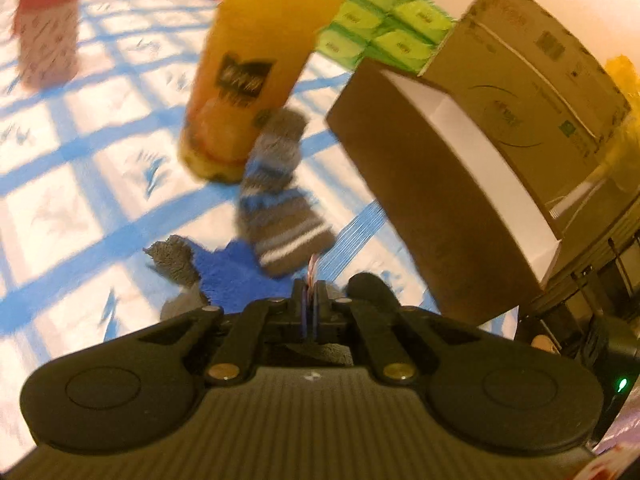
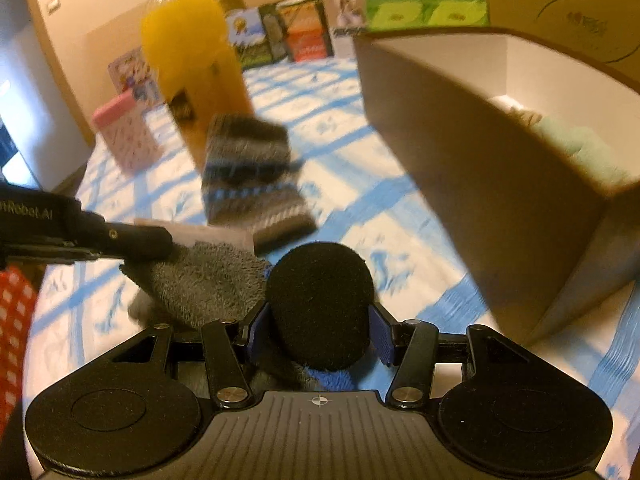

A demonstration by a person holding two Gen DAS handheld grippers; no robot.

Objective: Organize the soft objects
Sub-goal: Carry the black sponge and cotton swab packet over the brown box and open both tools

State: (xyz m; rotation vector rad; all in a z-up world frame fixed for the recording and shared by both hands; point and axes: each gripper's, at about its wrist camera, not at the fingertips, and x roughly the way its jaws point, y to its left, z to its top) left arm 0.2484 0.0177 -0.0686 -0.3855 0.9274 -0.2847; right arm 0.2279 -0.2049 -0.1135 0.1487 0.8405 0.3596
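A fuzzy sock with grey, blue and black parts [image 1: 224,268] lies on the blue-checked cloth. My left gripper [image 1: 310,294] is shut on its paper tag and edge. My right gripper [image 2: 318,320] is shut on the sock's black toe [image 2: 320,300]; its grey part [image 2: 200,280] spreads to the left, where the left gripper's finger [image 2: 132,238] holds it. A folded striped brown and blue sock [image 1: 276,208] lies just beyond, also in the right wrist view [image 2: 252,184]. An open cardboard box [image 2: 500,184] stands at the right with pale soft items [image 2: 576,144] inside.
A tall orange juice bottle [image 1: 256,60] stands right behind the striped sock. A pink box [image 1: 46,28] stands far left. Green tissue packs [image 1: 384,32] and a closed carton [image 1: 532,68] sit behind the open box [image 1: 432,196]. Packaged goods [image 2: 288,36] line the far edge.
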